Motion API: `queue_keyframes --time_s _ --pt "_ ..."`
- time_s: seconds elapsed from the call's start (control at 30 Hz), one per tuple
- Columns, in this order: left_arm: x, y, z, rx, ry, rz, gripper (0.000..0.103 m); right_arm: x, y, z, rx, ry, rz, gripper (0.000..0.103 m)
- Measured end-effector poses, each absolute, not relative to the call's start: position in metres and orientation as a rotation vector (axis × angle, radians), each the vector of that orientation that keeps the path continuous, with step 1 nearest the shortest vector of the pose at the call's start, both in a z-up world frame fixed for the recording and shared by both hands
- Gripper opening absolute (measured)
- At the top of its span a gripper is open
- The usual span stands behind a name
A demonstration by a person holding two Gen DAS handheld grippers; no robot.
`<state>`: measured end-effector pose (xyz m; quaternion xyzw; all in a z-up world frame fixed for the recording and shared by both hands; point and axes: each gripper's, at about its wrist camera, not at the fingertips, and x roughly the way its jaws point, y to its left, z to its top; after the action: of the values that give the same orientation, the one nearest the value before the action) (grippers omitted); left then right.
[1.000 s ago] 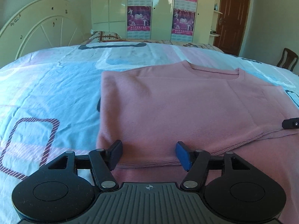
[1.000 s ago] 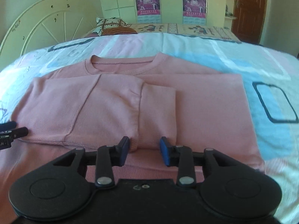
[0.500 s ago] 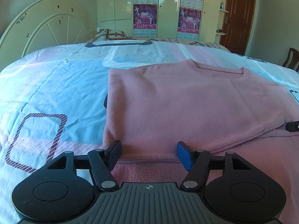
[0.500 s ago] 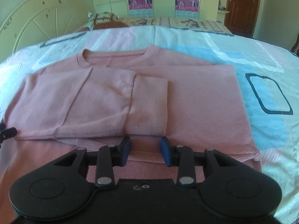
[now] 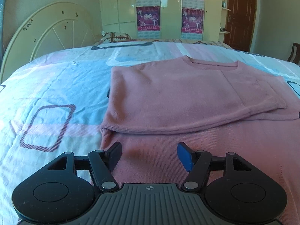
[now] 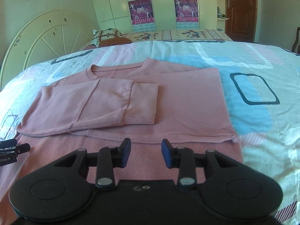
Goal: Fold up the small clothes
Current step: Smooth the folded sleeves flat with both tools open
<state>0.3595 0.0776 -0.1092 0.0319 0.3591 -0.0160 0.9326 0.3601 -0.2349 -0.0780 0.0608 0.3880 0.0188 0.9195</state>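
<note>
— How did the pink sweater (image 6: 187,103) look?
— It lay flat on the patterned bedspread (image 6: 253,60), neckline toward the headboard (image 6: 46,35), both sleeves folded across its chest, cuffs overlapping mid-body.
— And the grippers?
— The left gripper (image 5: 149,154) was over the sweater's near hem, jaws released and empty. The right gripper (image 6: 146,152), likewise at the hem, was parted, grasping nothing.

Your left gripper (image 5: 149,154) is black, with two round discs at 7 and 5 o'clock, silver pivot screws, a ribbed grey centre plate bearing a small crosshair mark, and blue-faced pads (image 5: 184,156). Your right gripper (image 6: 146,152) matches it: black linkages, silver screws, blue pads (image 6: 166,154), but a plain black centre plate.
</note>
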Motion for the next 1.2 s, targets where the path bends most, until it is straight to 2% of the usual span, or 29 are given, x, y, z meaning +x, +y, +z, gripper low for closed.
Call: queue_keyframes --time_s 0.07,0.13,0.17,0.37,0.57,0.77,0.9,1.03,1.13,1.2 --pt "0.365 0.085 -0.105 0.055 0.711 -0.014 0.065 0.365 -0.235 -0.075 0.131 0.775 0.033 0.04" --pt "0.378 0.092 -0.103 0.048 0.709 -0.006 0.065 0.376 -0.235 -0.073 0.144 0.749 0.03 0.05" --pt "0.386 0.094 -0.102 0.047 0.71 -0.003 0.065 0.382 -0.234 -0.073 0.151 0.74 0.031 0.05" --pt "0.443 0.103 -0.088 0.035 0.668 -0.046 0.065 0.435 -0.226 -0.075 0.134 0.724 0.031 0.031" --pt "0.514 0.092 -0.106 0.085 0.704 -0.076 0.065 0.494 -0.226 -0.088 0.13 0.747 0.026 0.031" --pt "0.544 0.065 -0.11 0.12 0.674 -0.126 0.065 0.52 -0.175 -0.096 0.095 0.74 0.161 0.031" --pt "0.563 0.093 -0.12 0.063 0.733 -0.019 0.065 0.527 -0.168 -0.109 -0.011 0.794 0.11 0.027" --pt "0.563 0.106 -0.124 0.016 0.728 -0.044 0.068 0.525 -0.194 -0.106 0.047 0.807 0.111 0.026" --pt "0.543 0.099 -0.109 0.004 0.651 -0.06 0.068 0.516 -0.211 -0.091 0.077 0.757 0.07 0.029" --pt "0.531 0.093 -0.108 0.003 0.649 -0.087 0.077 0.511 -0.23 -0.087 0.104 0.747 0.008 0.03"
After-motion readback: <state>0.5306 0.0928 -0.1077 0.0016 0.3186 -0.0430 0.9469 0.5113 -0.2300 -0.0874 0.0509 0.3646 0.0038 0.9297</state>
